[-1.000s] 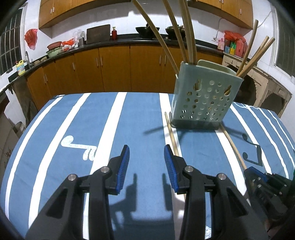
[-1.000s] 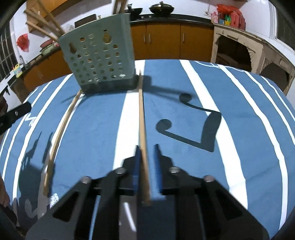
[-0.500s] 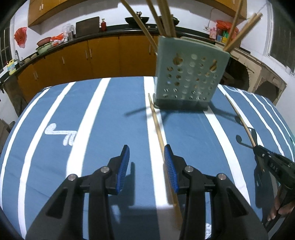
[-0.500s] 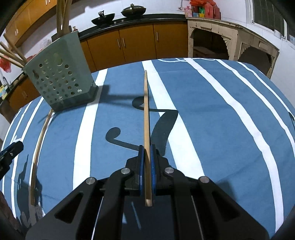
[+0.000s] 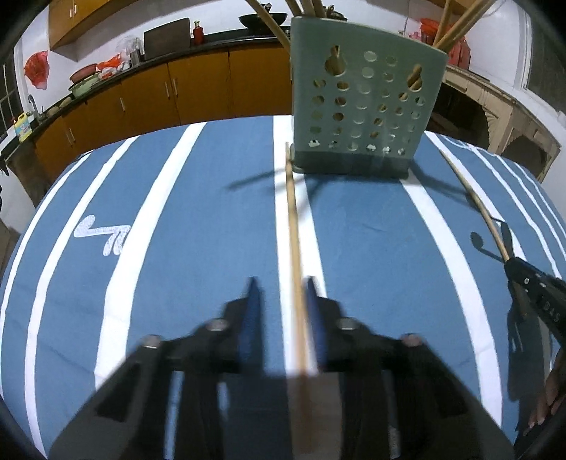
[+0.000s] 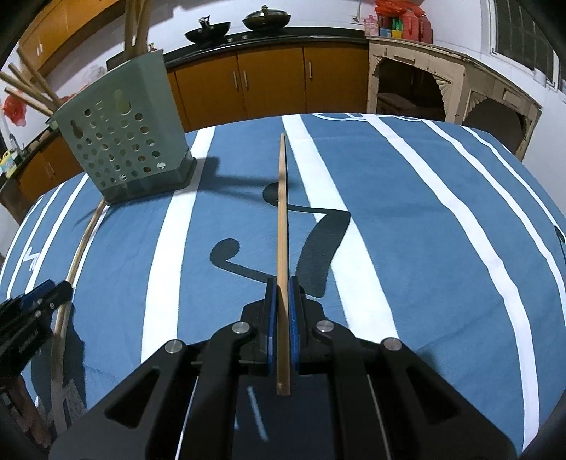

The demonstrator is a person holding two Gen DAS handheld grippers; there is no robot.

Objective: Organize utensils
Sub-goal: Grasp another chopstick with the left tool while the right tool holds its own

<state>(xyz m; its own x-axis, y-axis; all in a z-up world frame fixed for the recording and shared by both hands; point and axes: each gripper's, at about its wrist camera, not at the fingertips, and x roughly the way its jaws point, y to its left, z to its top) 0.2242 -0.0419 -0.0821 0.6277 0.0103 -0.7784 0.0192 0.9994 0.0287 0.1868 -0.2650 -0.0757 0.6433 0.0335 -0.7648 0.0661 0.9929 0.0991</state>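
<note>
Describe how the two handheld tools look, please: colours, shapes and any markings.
Both the left tool and the right tool are black angular plastic frames with cut-out openings, silver round pins at the joints and flat blue pads. White lettering, unreadable, marks the right tool's side.

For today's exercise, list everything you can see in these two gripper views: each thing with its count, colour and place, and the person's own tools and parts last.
Utensil holder: one, pale green, perforated, standing on the table, chopsticks inside.
Loose chopsticks: two, tan; one on the cloth, one in the right gripper.
Tablecloth: one, blue with white stripes.
Cabinets: orange-brown, along the far wall.
Woks: two, dark, on the counter.
Left gripper: black, blue pads, closing around the lying chopstick.
Right gripper: shut on its chopstick.
</note>
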